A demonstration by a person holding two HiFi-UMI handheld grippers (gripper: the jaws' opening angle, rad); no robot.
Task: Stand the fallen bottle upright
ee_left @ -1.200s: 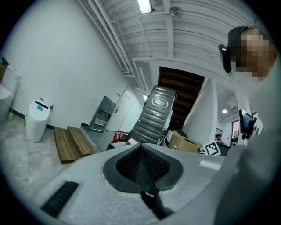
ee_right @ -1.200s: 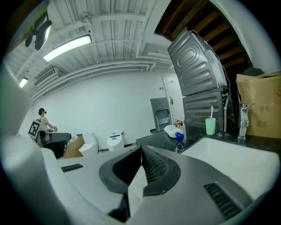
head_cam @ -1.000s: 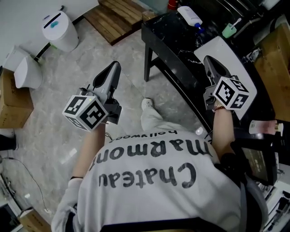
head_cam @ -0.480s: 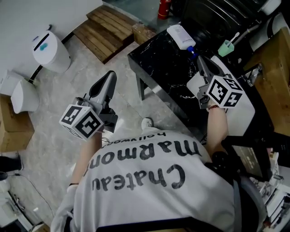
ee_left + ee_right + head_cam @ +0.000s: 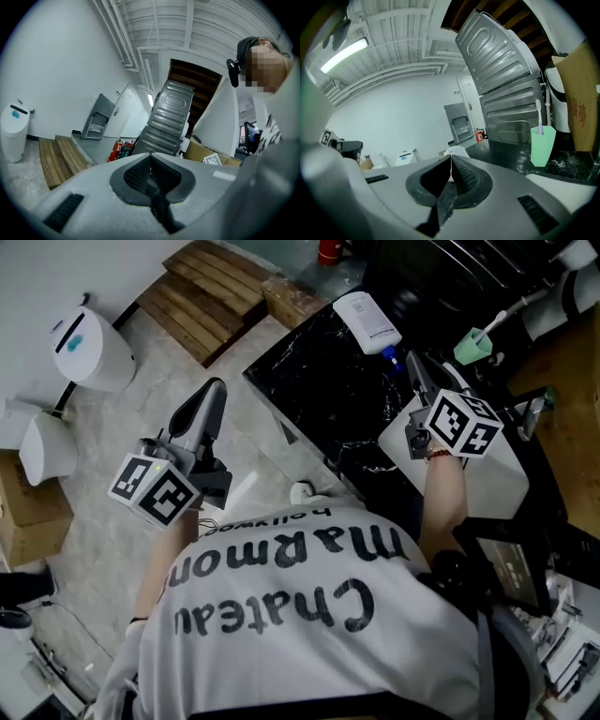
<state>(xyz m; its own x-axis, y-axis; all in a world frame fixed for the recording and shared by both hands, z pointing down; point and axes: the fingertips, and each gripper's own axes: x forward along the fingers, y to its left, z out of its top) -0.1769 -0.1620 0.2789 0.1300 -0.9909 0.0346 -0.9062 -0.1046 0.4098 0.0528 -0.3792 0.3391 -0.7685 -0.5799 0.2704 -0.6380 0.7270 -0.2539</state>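
Bottle: the white bottle [image 5: 367,320] lies on its side on the black table [image 5: 314,390], upper middle of the head view.
Right gripper [image 5: 413,364]: jaws pressed together, empty, near the bottle's blue cap.
Left gripper [image 5: 212,388]: also closed and empty, left of the table.
Advice: probably open the right jaws first, take the body and not the cap, and avoid the green cup [image 5: 472,345].

Cool even indoor light, ceiling strip lamp [image 5: 344,53] glowing, soft shadows, fisheye bending, dark vignetted corners
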